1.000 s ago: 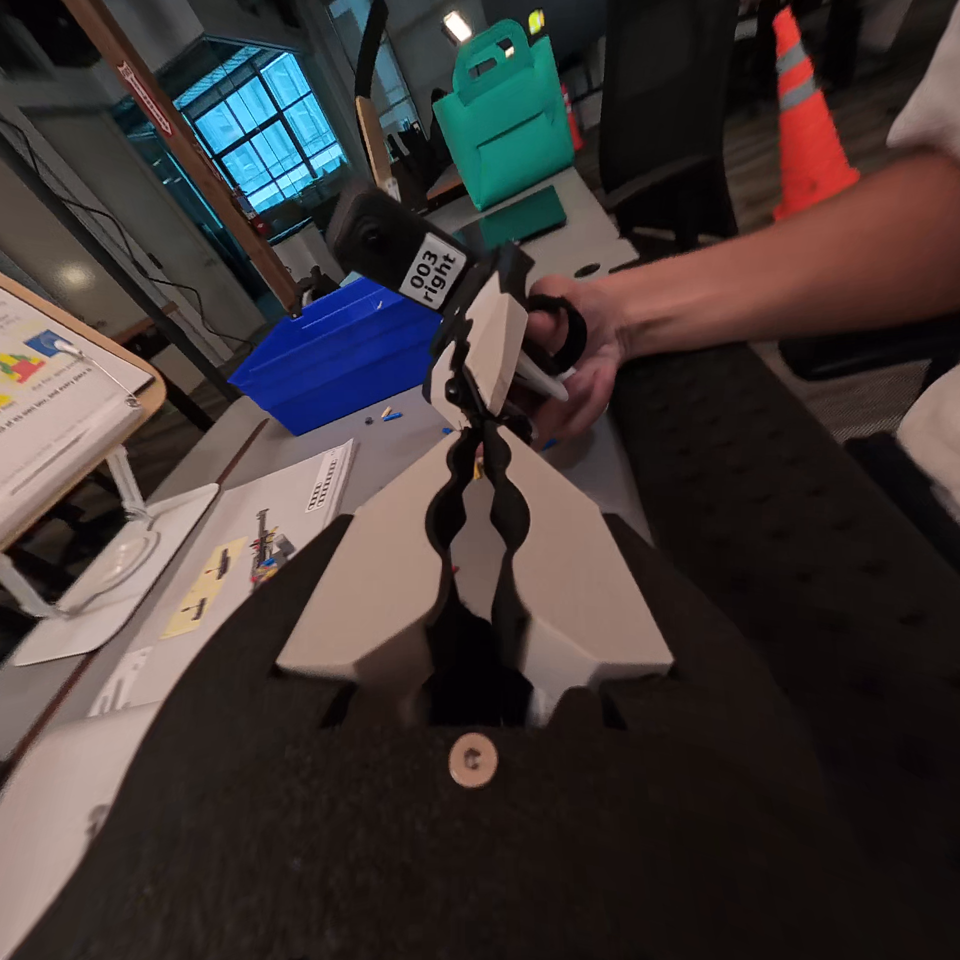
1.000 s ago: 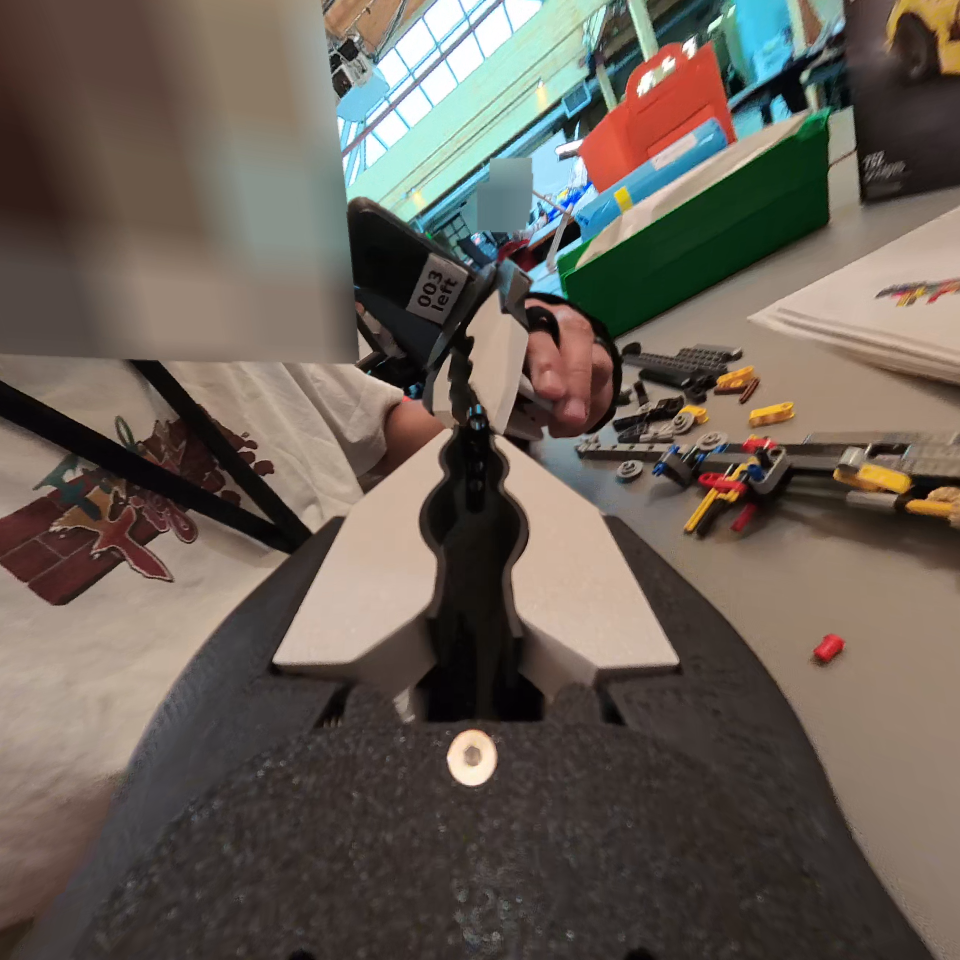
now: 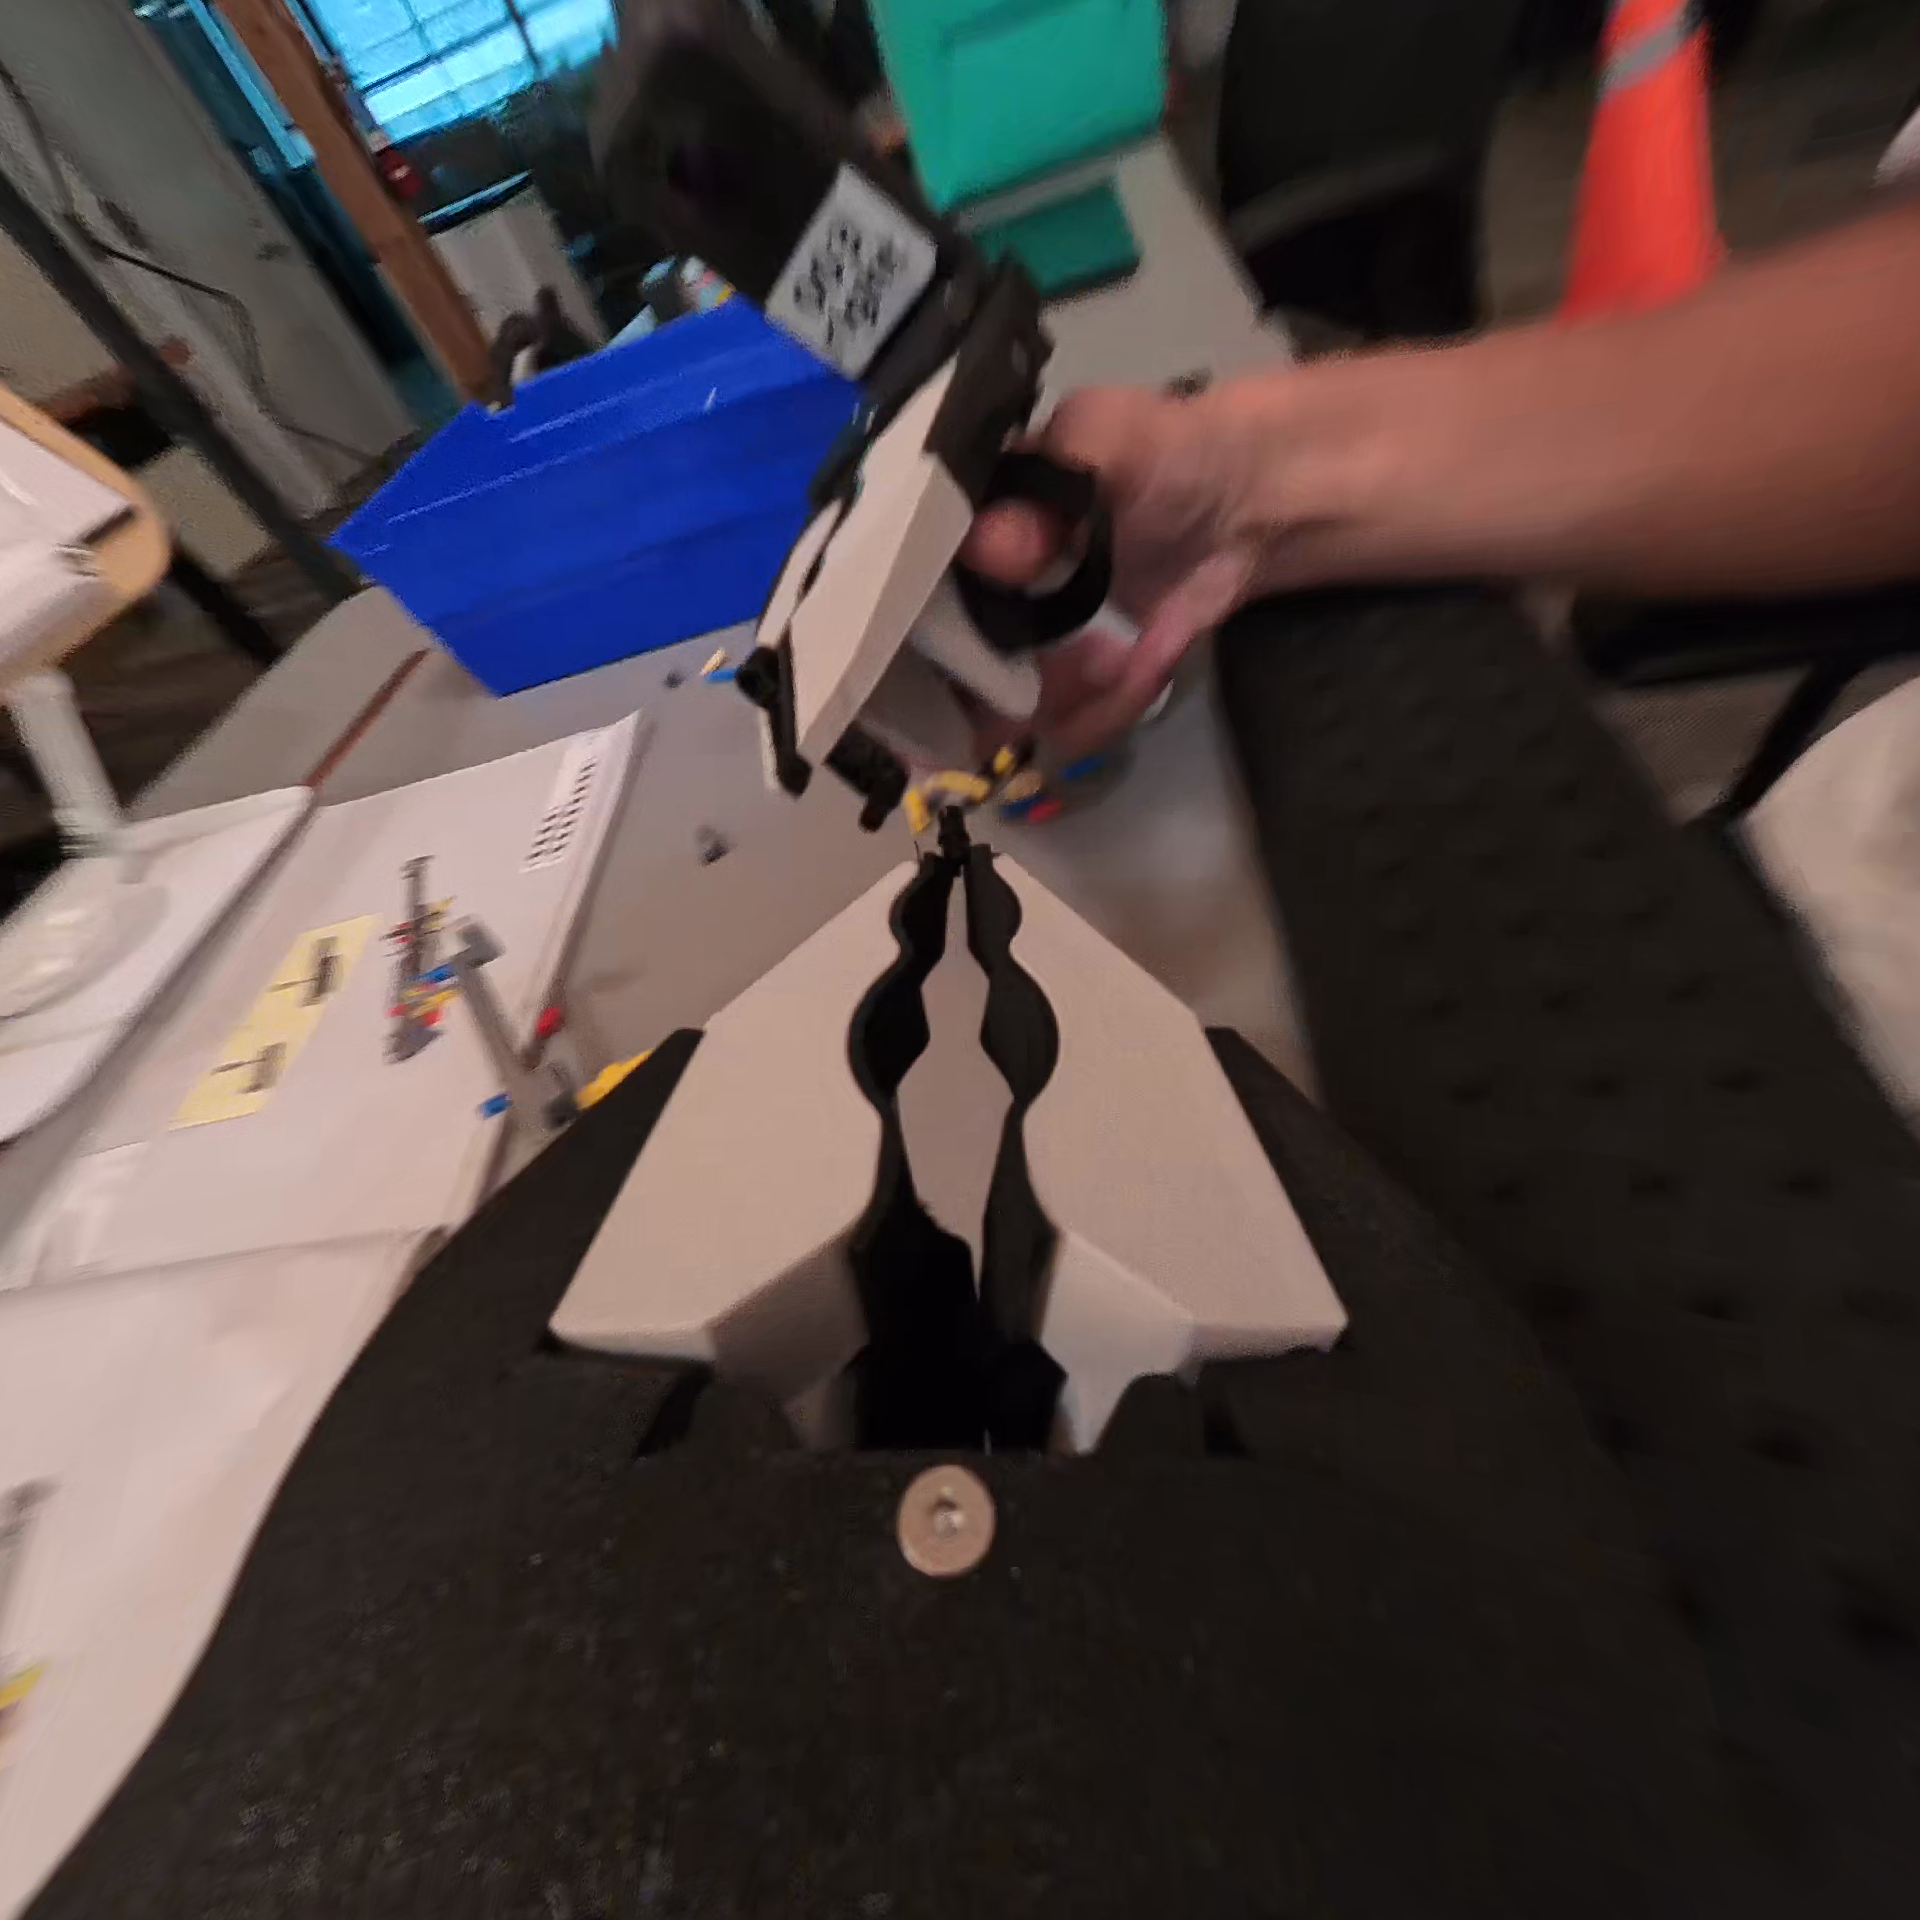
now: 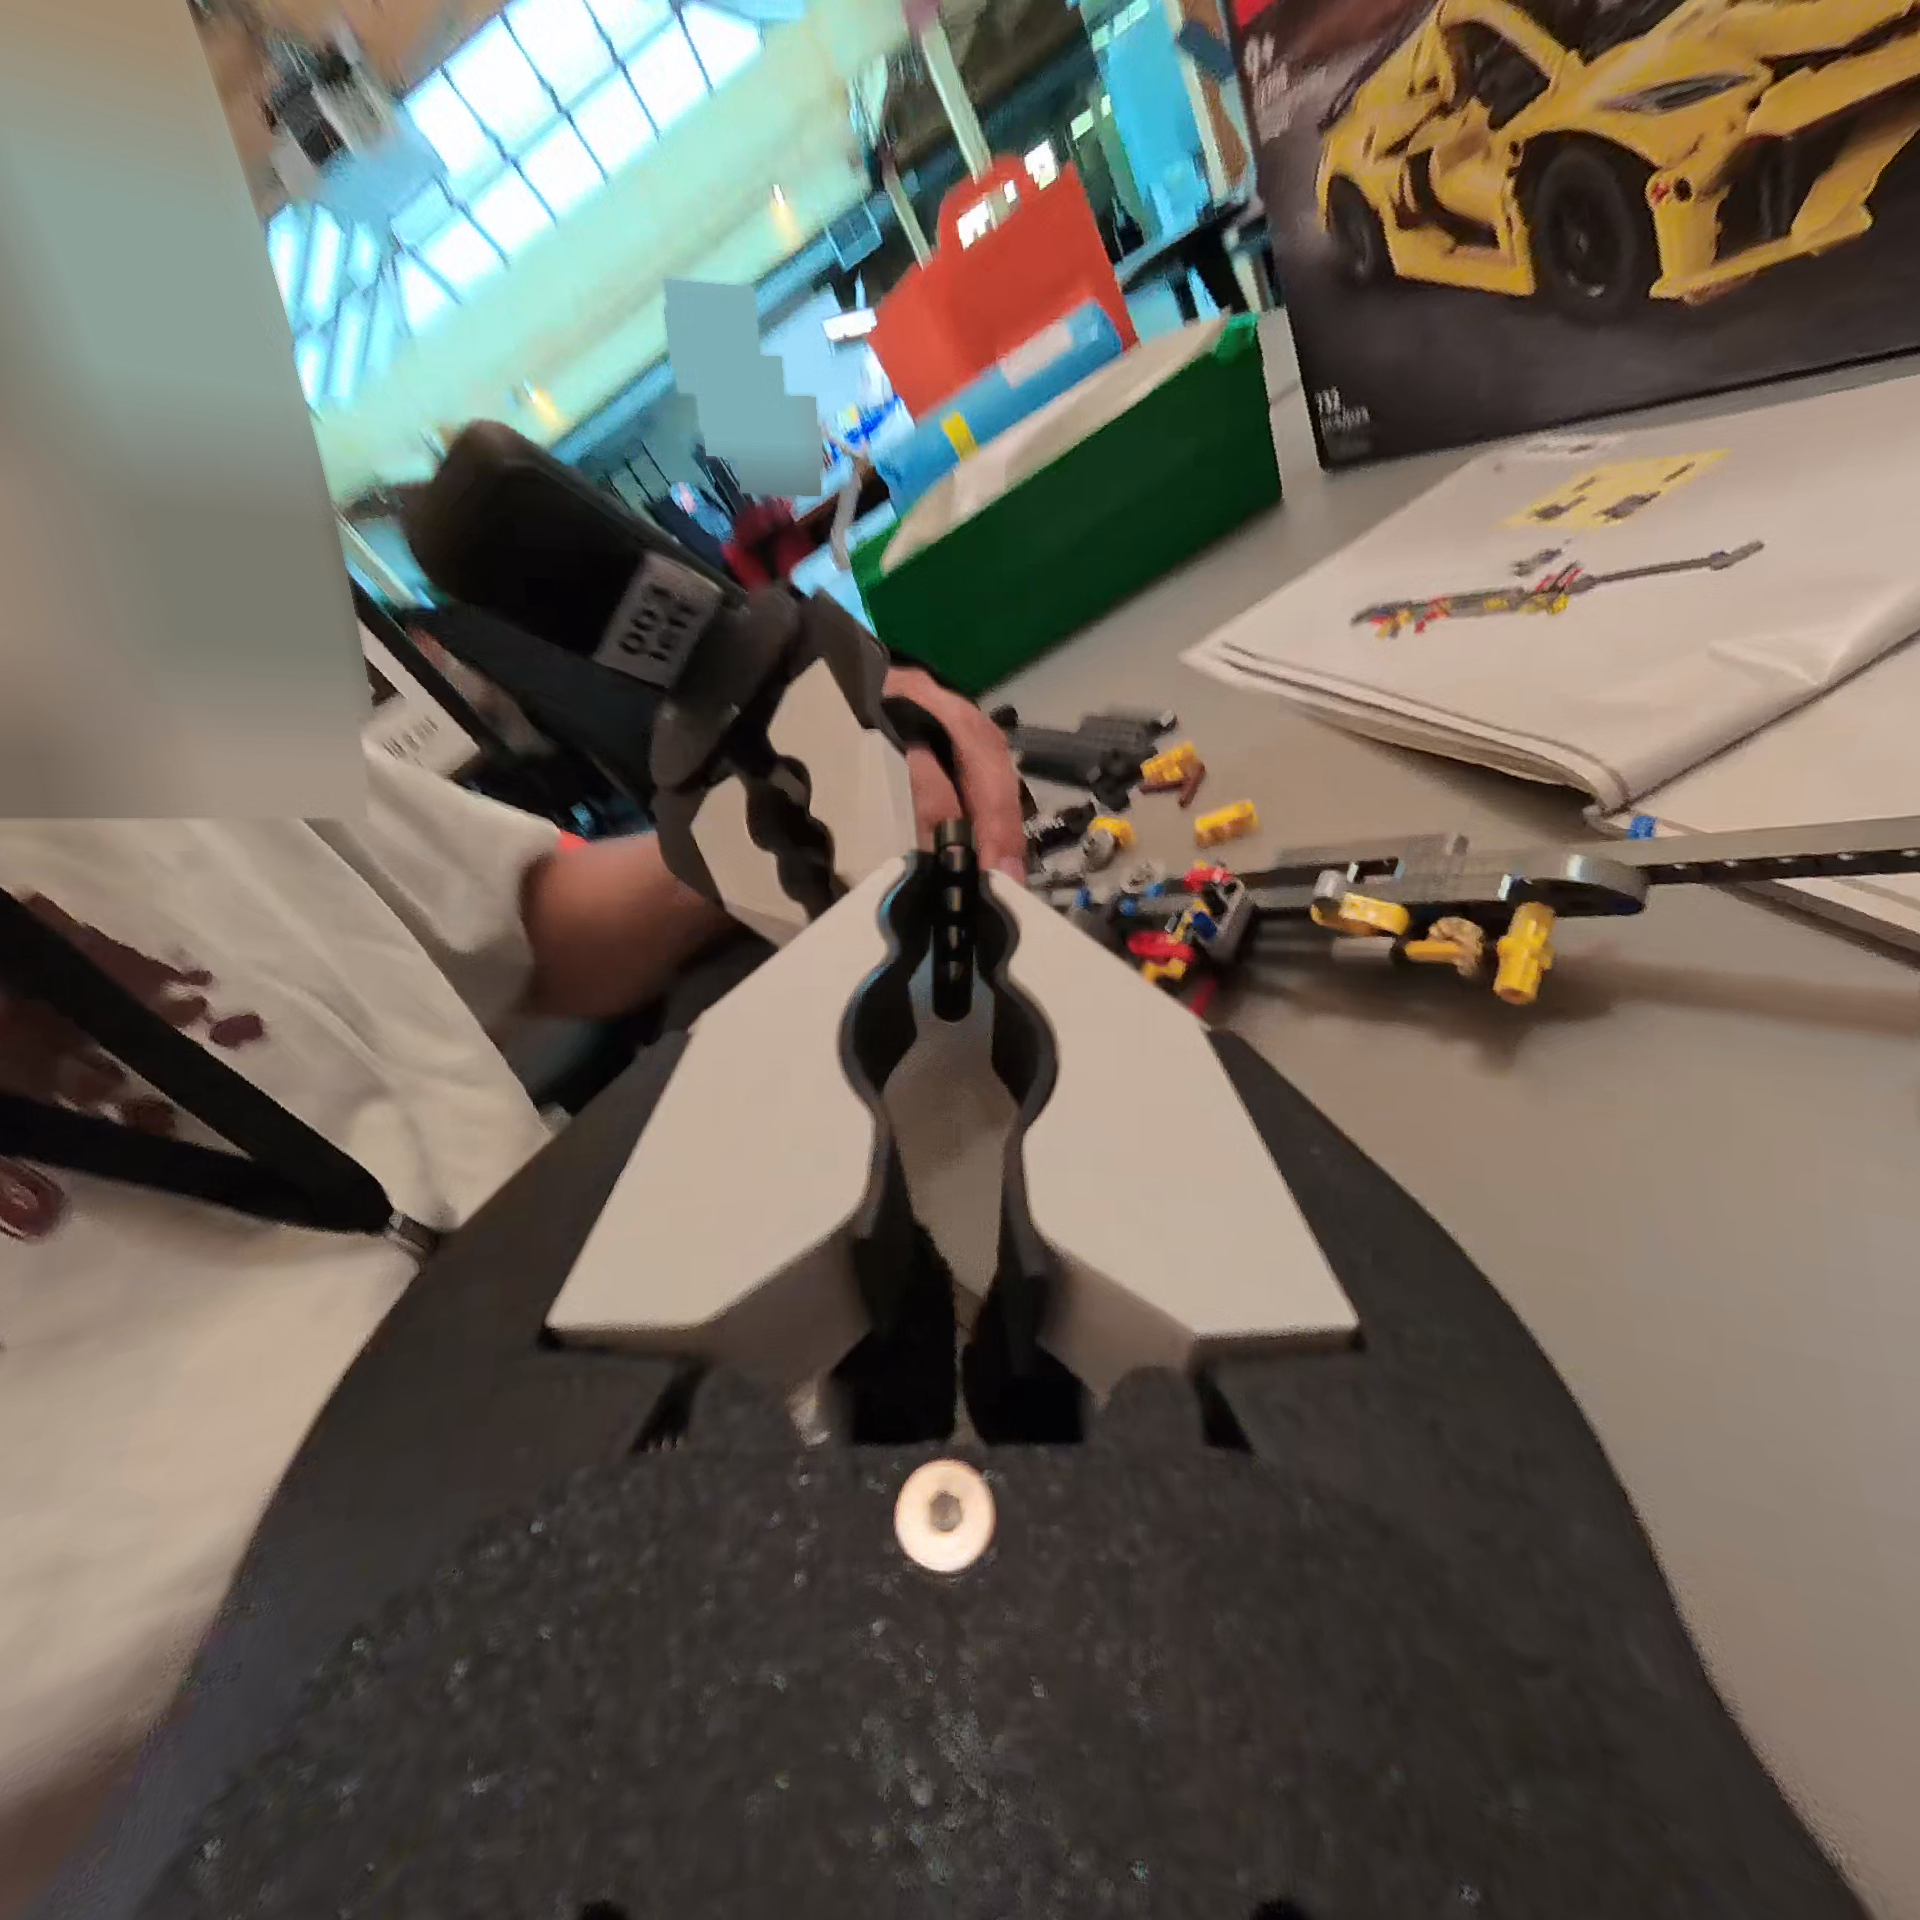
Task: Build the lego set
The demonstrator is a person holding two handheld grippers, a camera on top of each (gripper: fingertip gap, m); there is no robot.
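Note:
My right gripper [image 4: 951,894] is shut on a black Lego beam [image 4: 951,935] that stands up between its tips. In the left wrist view the right gripper [image 3: 821,764] hangs above the table with the beam [image 3: 871,769] at its tips. My left gripper [image 3: 951,868] is shut, with a small black piece [image 3: 948,831] poking out of its tips. It is just below and right of the right gripper, apart from it. A long grey, partly built assembly [image 4: 1455,894] with yellow, red and blue parts lies on the grey table [image 4: 1558,1195]. Loose pieces [image 4: 1143,769] lie behind it.
An open instruction booklet [image 4: 1558,623] and the set's box [image 4: 1610,208] are at the right, with a green bin [image 4: 1070,520] behind them. In the left wrist view there is a blue bin [image 3: 603,520], the booklet [image 3: 364,987] and an orange cone [image 3: 1642,156]. A person's arm [image 3: 1507,468] crosses from the right.
The grippers were tip to tip; now they have drawn apart. The right gripper has lifted and tilted away, still holding the black beam. Both views have swung toward the table.

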